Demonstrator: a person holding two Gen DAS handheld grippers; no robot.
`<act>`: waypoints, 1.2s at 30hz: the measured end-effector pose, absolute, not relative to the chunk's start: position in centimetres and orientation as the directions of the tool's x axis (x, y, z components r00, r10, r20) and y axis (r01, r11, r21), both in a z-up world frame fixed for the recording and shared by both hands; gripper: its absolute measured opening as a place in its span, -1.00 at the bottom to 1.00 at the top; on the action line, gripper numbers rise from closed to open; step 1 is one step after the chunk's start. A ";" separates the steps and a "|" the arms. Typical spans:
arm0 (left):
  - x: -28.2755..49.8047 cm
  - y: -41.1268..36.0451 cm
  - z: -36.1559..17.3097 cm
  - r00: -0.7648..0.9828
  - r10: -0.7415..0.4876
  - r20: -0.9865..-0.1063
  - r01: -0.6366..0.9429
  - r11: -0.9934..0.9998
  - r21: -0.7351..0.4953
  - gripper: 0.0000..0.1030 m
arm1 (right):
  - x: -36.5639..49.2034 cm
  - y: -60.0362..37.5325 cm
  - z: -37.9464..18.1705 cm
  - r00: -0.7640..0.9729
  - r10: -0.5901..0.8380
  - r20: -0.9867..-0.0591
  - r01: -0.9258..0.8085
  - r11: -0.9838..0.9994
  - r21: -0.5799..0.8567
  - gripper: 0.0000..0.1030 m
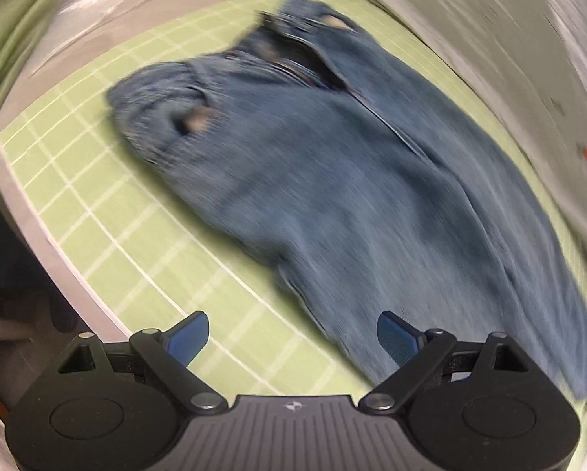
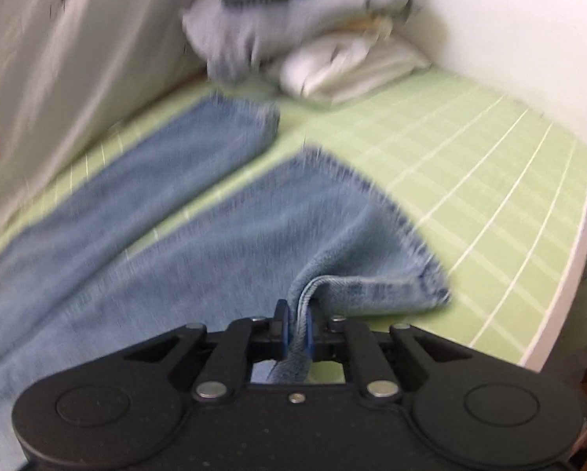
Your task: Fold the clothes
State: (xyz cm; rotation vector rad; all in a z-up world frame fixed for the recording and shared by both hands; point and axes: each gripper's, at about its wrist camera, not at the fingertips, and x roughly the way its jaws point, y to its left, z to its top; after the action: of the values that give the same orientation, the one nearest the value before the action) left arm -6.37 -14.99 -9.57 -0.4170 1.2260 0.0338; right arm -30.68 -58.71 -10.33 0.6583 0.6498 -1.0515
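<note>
Blue jeans [image 1: 332,180] lie spread across a green grid-lined mat [image 1: 97,212], the two legs fanned apart toward a pile of folded clothes [image 2: 293,31] at the far end. The right claw [image 2: 296,324] is clenched on the hem of the nearer leg; the left claw [image 1: 293,337] hovers released, fingers wide, beside the jeans.

Blue jeans [image 1: 332,180], green white-gridded mat [image 1: 108,212]
</note>
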 end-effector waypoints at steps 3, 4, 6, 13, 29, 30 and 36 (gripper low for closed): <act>-4.5 -11.8 -10.5 0.354 -0.201 -0.913 -0.322 0.891 -0.320 0.80 | -30.4 -57.9 -8.1 0.359 -0.602 -0.713 0.925 0.333 0.184 -0.83; -3.8 -10.8 -10.8 0.357 -0.202 -0.912 -0.346 0.878 -0.330 0.80 | -30.1 -57.6 -7.5 0.357 -0.614 -0.704 0.926 0.333 0.179 -0.83; -2.5 -8.8 -11.6 0.356 -0.203 -0.912 -0.379 0.861 -0.339 0.80 | -29.5 -57.2 -6.6 0.350 -0.635 -0.688 0.928 0.335 0.163 -0.83; -0.1 -5.3 -13.1 0.375 -0.204 -0.904 -0.466 0.802 -0.374 0.77 | -27.8 -55.9 -4.6 0.312 -0.680 -0.664 0.947 0.278 0.161 -0.83; 0.6 0.0 -11.5 0.501 -0.155 -0.852 -0.625 0.617 -0.479 -0.75 | -29.3 -55.6 -0.5 0.351 -0.736 -0.579 0.931 0.211 0.296 -0.83; 0.4 0.2 -11.0 0.513 -0.146 -0.846 -0.632 0.602 -0.487 -0.75 | -29.6 -55.8 -0.5 0.359 -0.731 -0.581 0.929 0.216 0.302 -0.83; -2.0 -0.3 -7.4 0.596 -0.099 -0.797 -0.597 0.610 -0.521 -0.76 | -30.2 -56.8 -1.9 0.412 -0.701 -0.582 0.905 0.243 0.348 -0.84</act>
State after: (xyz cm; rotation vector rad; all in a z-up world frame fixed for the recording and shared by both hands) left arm -1.96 -0.27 -7.38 -0.8874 0.9063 0.3380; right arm -30.24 -56.81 -1.87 0.7139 0.3357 -1.1256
